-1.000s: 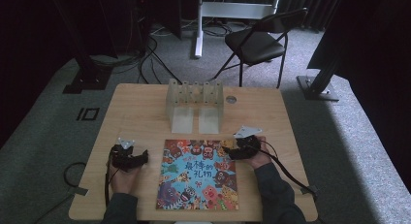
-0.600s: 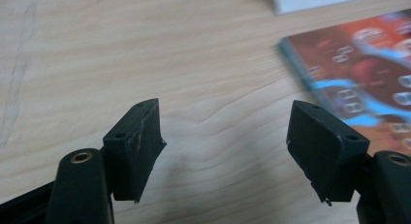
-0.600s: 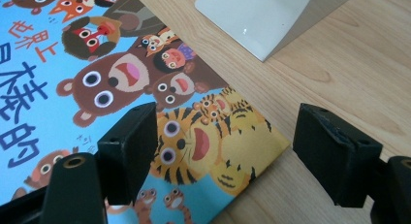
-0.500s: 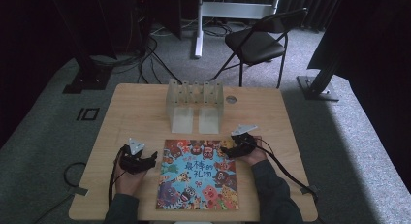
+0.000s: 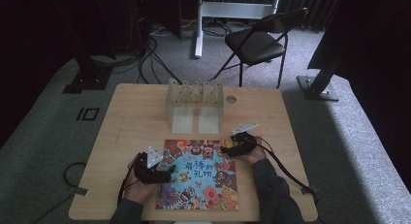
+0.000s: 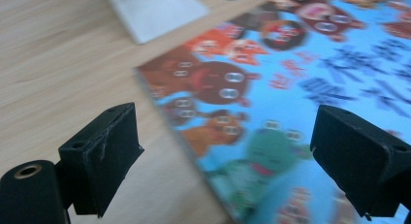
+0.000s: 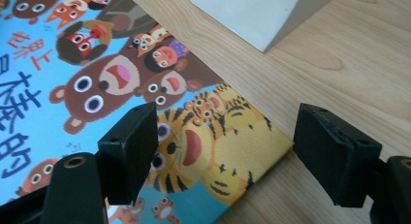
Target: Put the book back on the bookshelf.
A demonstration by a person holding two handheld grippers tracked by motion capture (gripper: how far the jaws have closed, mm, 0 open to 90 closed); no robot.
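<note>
I see the picture book (image 5: 198, 174) flat at lower centre of the table (image 5: 131, 117) — my left gripper (image 5: 167, 171) straddles its left edge, jaws spread wide, gripping nothing; my right gripper (image 5: 227, 147) brackets the upper right corner, likewise wide apart and empty — clear rack (image 5: 195, 104) above

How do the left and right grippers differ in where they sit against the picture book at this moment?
The left gripper is at the picture book's left edge, about midway along it; the right gripper is at the book's far right corner. In the left gripper view the jaws straddle the straight side edge; in the right gripper view they straddle the tiger-printed corner. Both have their jaws open, holding nothing, with the book flat on the table.
</note>
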